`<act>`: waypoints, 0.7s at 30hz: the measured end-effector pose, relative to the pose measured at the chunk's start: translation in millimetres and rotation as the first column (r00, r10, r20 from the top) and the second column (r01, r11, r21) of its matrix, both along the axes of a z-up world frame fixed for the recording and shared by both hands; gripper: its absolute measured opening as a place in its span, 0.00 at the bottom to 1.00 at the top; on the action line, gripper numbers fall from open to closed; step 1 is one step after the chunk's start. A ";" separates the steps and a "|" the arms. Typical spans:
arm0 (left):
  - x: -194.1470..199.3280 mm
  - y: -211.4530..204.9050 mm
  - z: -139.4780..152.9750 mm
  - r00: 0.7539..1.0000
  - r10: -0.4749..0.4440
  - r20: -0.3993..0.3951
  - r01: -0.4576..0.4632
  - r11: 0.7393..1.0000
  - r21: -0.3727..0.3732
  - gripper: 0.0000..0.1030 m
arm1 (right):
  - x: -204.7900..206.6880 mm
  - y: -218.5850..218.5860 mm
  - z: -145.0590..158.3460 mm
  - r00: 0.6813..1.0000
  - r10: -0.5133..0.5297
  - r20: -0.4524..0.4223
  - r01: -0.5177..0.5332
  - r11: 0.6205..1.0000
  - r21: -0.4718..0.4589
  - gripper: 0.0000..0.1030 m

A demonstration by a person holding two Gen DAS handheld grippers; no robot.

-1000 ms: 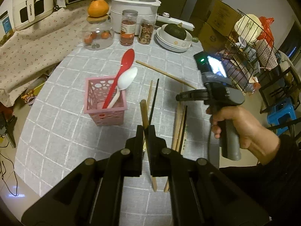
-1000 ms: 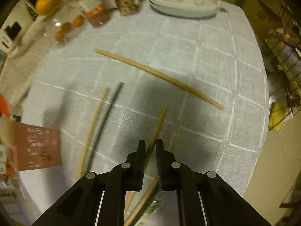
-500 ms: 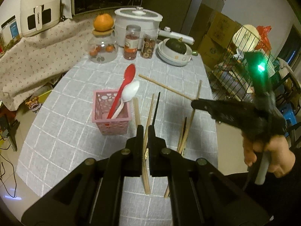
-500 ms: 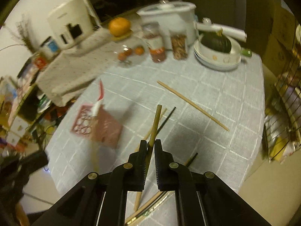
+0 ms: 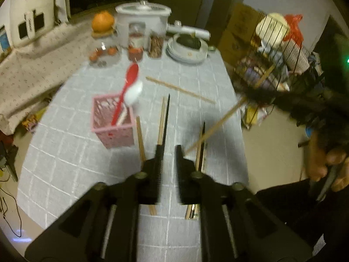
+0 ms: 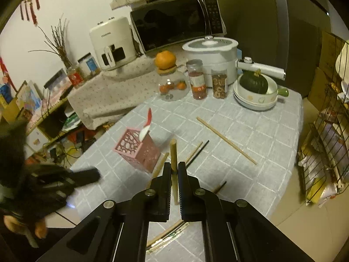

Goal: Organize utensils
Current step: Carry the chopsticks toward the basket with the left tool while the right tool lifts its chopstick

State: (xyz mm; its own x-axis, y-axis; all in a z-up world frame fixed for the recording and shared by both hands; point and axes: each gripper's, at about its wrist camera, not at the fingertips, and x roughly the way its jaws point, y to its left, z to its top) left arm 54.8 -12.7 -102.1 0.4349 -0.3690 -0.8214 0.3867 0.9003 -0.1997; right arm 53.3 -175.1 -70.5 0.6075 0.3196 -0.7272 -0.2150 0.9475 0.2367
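A pink basket (image 5: 112, 123) (image 6: 139, 150) stands on the grey checked table (image 5: 196, 76) and holds a red spoon (image 5: 127, 87) and a white spoon (image 5: 133, 92). Several chopsticks lie to its right, among them a black one (image 5: 165, 118) and a long wooden one (image 5: 180, 89) (image 6: 226, 140). My left gripper (image 5: 168, 150) is open and empty above them; a wooden chopstick (image 5: 140, 140) lies just left of it. My right gripper (image 6: 173, 168) is shut on a wooden chopstick (image 6: 173, 155), held in the air; it shows blurred in the left wrist view (image 5: 218, 124).
At the table's far end stand a glass jar with an orange on top (image 6: 172, 83), two spice jars (image 6: 197, 79), a white cooker (image 6: 211, 52) and stacked bowls with a squash (image 6: 254, 91). A wire rack (image 6: 327, 131) stands off the right edge.
My left gripper has opened and let go of its wooden chopstick, which now lies on the table. My right gripper has lifted its chopstick higher, clear of the table.
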 end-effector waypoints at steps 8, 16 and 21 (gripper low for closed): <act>25.0 6.1 -51.9 0.980 0.096 -0.173 -0.098 0.995 -0.001 0.51 | -1.3 -14.5 14.5 1.000 -0.015 0.020 0.015 1.000 0.012 0.06; 29.1 -48.9 -52.8 0.992 0.017 -0.128 -0.012 0.999 0.034 0.47 | -2.9 -55.6 29.1 0.997 -0.072 0.024 0.071 0.997 0.042 0.06; 59.0 -83.7 -67.7 0.991 -0.003 -0.136 0.014 0.996 0.083 0.30 | -5.8 -82.6 35.6 0.995 -0.098 0.034 0.096 0.994 0.049 0.06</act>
